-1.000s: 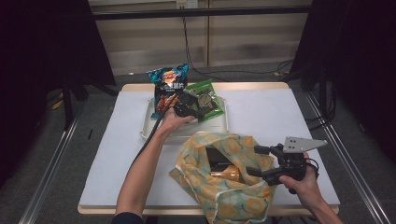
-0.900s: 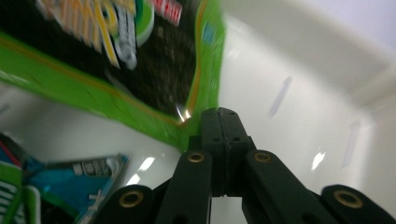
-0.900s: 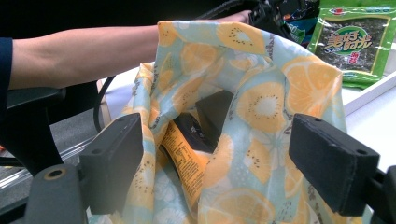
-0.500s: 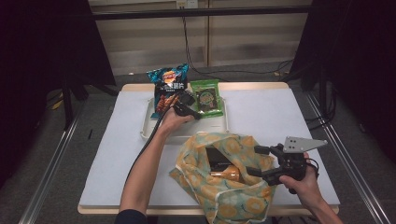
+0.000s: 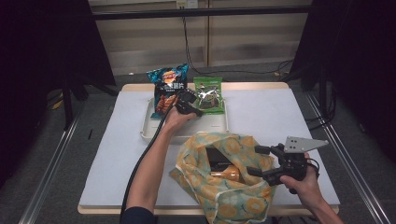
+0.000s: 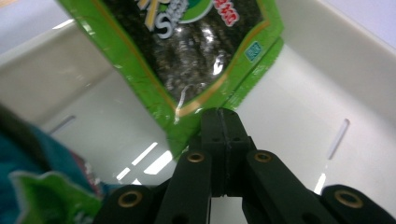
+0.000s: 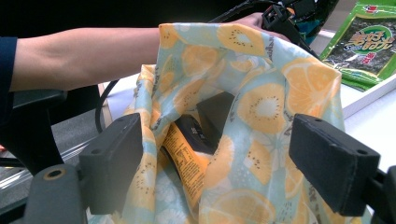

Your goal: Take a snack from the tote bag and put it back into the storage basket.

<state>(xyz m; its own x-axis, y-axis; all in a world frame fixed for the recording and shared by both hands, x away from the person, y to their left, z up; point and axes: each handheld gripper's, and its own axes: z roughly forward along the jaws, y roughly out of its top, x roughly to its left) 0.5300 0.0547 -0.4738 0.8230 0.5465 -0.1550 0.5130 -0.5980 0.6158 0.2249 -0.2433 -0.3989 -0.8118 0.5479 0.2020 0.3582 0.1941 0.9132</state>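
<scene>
Lift green seaweed packet [image 6: 196, 60], pinched at its near corner by left gripper [image 6: 219, 121], clear of white tray [image 5: 148, 128]; lower into fruit-print bag [image 5: 224, 186], right gripper [image 5: 261, 161] jaws wide at its rim.

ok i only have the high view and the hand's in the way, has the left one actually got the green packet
observer: Yes. In the left gripper view, the left gripper has its jaws shut on the green packet's lower edge, inside the white tray.
operator: and the right one, is it clamped on the bag
observer: No. The right gripper's jaws stand wide apart, with the bag's rim between them, not visibly pinched.
</scene>
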